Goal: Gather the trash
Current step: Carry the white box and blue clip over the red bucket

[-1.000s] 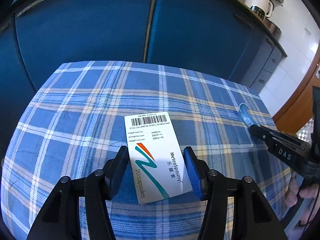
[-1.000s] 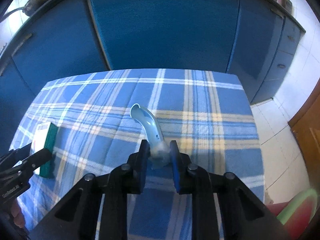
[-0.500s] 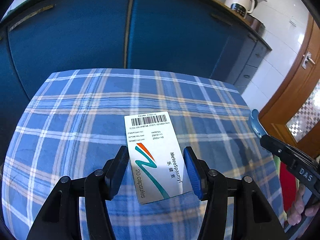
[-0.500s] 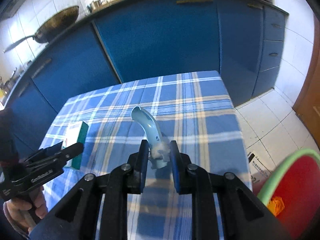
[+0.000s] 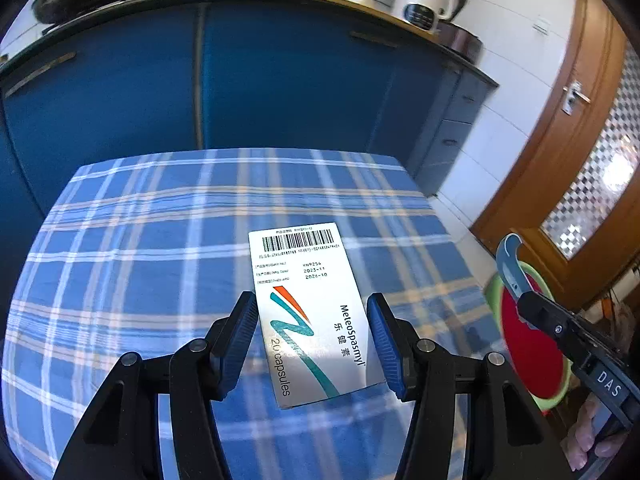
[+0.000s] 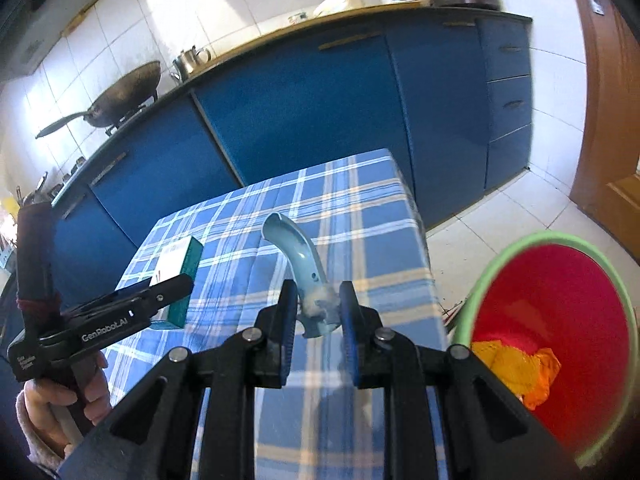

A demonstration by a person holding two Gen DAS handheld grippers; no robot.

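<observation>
- Clamping a white medicine box (image 5: 314, 312), the left gripper (image 5: 314, 340) carries it above the plaid desk (image 5: 140, 240); this view reads the label and barcode face.
- Right wrist view shows that box's green side (image 6: 188, 268) and the person's hand (image 6: 60, 412) instead.
- Right gripper (image 6: 318, 312) pinches a curved pale-blue plastic piece (image 6: 300, 256) by its lower end.
- Only here does the red bin (image 6: 560, 320) open up, orange trash (image 6: 516, 368) inside, on the floor beside the desk.
</observation>
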